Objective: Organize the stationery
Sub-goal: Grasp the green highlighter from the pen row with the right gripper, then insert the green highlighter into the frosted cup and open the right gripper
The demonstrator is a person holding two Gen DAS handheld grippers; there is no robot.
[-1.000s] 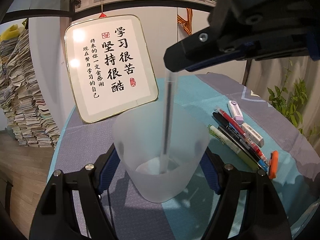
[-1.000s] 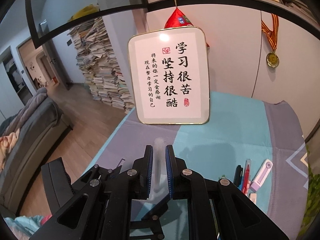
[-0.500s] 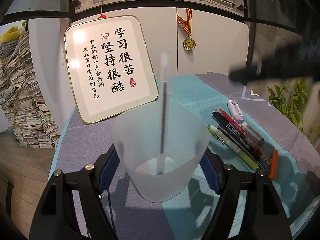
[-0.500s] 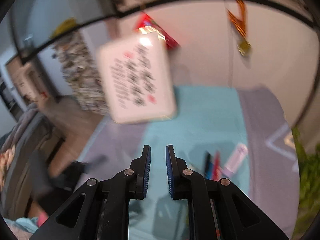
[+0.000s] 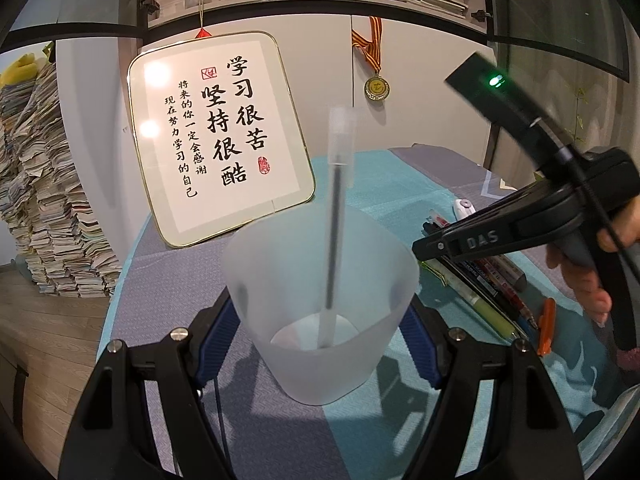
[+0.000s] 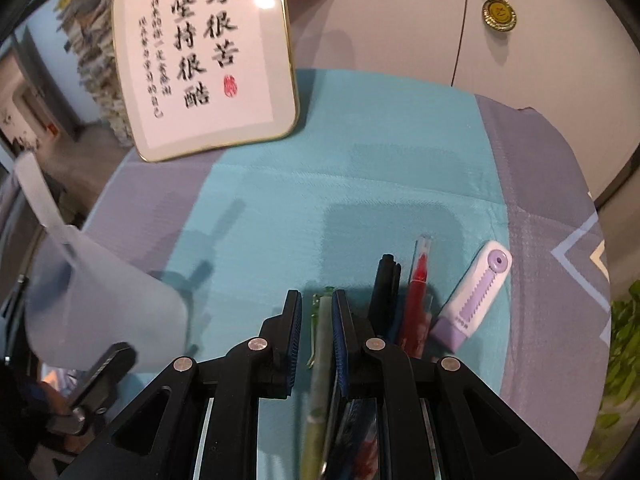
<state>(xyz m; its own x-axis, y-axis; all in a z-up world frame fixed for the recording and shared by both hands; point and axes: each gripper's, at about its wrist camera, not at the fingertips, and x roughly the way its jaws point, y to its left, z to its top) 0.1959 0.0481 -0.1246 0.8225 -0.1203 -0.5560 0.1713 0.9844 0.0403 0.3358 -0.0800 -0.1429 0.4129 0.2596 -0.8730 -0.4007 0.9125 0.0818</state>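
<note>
A frosted plastic cup (image 5: 320, 304) stands between the fingers of my left gripper (image 5: 316, 336), which is shut on it. A clear pen (image 5: 334, 216) with a black core stands upright in the cup. The cup also shows at the left of the right wrist view (image 6: 100, 304). My right gripper (image 6: 316, 312) is open, low over a row of pens (image 5: 484, 280), its fingers either side of a green pen (image 6: 320, 336). It touches nothing that I can see. Black (image 6: 386, 284) and red (image 6: 420, 272) pens lie to its right.
A purple-and-white correction tape (image 6: 476, 296) lies right of the pens. An orange marker (image 5: 545, 326) lies near the table's right edge. A framed calligraphy board (image 5: 220, 136) leans on the cabinet behind. A medal (image 5: 376, 88) hangs there. Stacked papers (image 5: 40, 200) stand at the left.
My right gripper let go of the clear pen in the cup, swung right and came down over the row of pens. The left gripper and cup have not moved.
</note>
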